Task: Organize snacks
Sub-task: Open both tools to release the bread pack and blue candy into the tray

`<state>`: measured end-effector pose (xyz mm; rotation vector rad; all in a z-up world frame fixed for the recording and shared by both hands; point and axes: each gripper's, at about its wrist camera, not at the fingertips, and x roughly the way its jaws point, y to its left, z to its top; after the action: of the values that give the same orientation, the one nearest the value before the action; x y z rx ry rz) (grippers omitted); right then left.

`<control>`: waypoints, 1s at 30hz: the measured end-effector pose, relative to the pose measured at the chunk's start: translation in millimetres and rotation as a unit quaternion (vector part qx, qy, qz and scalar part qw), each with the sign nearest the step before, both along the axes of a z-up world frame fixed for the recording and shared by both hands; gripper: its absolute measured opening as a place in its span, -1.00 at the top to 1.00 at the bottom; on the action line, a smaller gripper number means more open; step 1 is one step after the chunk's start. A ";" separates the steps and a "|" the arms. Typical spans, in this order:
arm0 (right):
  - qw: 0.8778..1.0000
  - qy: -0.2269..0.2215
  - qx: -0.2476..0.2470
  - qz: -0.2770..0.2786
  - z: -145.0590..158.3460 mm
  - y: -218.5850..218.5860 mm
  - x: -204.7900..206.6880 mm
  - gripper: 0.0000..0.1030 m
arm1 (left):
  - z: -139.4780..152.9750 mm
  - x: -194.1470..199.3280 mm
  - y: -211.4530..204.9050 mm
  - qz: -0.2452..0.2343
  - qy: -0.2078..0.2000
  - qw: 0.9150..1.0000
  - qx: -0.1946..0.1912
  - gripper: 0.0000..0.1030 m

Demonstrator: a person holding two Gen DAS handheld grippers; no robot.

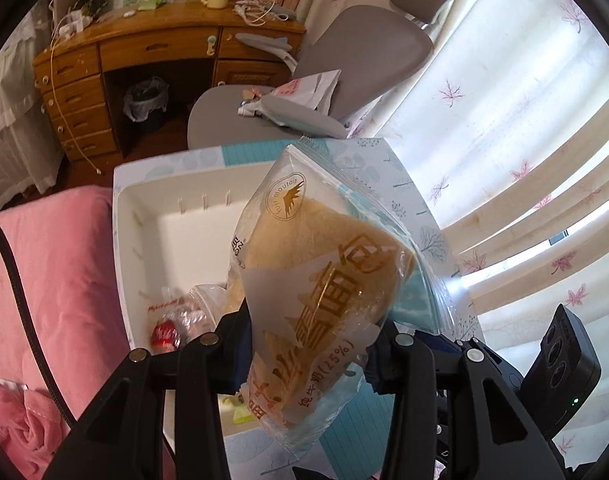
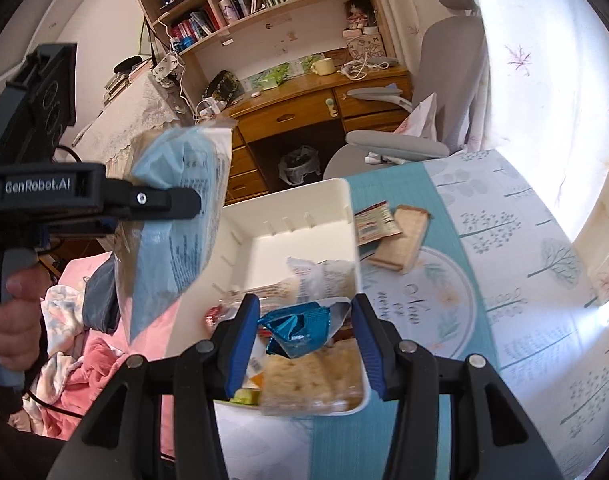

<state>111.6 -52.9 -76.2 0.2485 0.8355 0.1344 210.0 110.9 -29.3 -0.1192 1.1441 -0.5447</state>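
Observation:
My left gripper (image 1: 308,352) is shut on a clear bread packet (image 1: 320,280) with gold lettering and holds it in the air above the white bin (image 1: 144,216). The same packet (image 2: 172,216) and the left gripper (image 2: 160,204) show at the left of the right wrist view, above the bin's left wall. My right gripper (image 2: 306,344) is open and empty over the near end of the white bin (image 2: 296,204), just above a blue foil packet (image 2: 300,328) and a cracker pack (image 2: 304,380) inside it.
Two more snack packs, a brown-red sachet (image 2: 374,222) and a cracker pack (image 2: 404,238), lie on the teal tablecloth (image 2: 504,264) right of the bin. A pink blanket (image 1: 52,280) lies left. A grey office chair (image 1: 344,64), wooden desk (image 1: 144,52) and curtains stand behind.

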 end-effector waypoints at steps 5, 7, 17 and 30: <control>1.000 0.009 0.005 0.000 -7.8 18.3 -3.1 0.07 | -18.5 -0.3 14.3 0.002 0.024 1.000 0.012 0.14; 1.000 0.016 0.007 0.003 -11.0 23.9 -3.8 0.04 | -27.4 0.0 19.6 0.006 0.042 0.999 0.017 -0.03; 0.998 0.055 0.000 0.007 -18.2 27.8 -6.8 -0.47 | -31.6 -12.7 30.4 0.018 0.049 0.998 0.027 -0.76; 0.997 0.063 -0.031 0.031 -2.8 -2.7 -10.9 -0.48 | -31.1 -37.7 16.7 0.064 0.071 0.995 0.016 -0.76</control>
<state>100.7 -55.6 -79.0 0.1736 0.9710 0.1514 172.3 127.5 -60.4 -0.2042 1.2736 -0.4081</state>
